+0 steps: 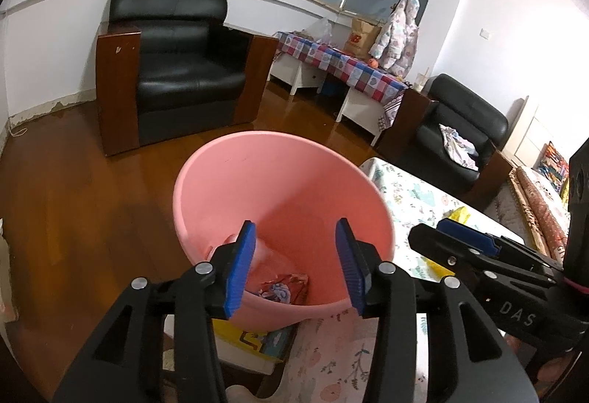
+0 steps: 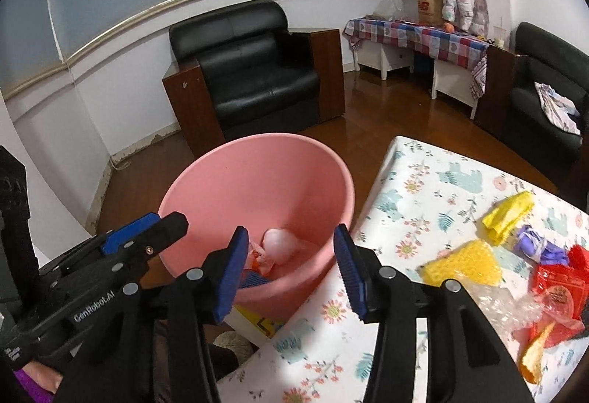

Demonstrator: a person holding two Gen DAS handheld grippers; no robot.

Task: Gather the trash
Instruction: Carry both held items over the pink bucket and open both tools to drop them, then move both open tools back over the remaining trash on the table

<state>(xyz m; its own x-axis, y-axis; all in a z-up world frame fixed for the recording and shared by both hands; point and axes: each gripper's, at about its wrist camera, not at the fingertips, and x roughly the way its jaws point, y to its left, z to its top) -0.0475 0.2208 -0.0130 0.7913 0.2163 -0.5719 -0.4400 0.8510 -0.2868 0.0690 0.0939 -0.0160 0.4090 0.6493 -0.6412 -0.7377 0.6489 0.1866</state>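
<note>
Both your left gripper and right gripper hang over the round pink plastic basin, fingers spread, empty. Some crumpled wrappers lie inside; yellow, purple and red scraps remain on the floral-cloth table, right of frame.

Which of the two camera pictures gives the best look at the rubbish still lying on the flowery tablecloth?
The right wrist view. There the trash pile shows openly on the tablecloth: yellow pieces, a purple scrap, red wrappers and clear plastic. In the left wrist view only yellow bits peek out around the right gripper; the rest is hidden.
</note>
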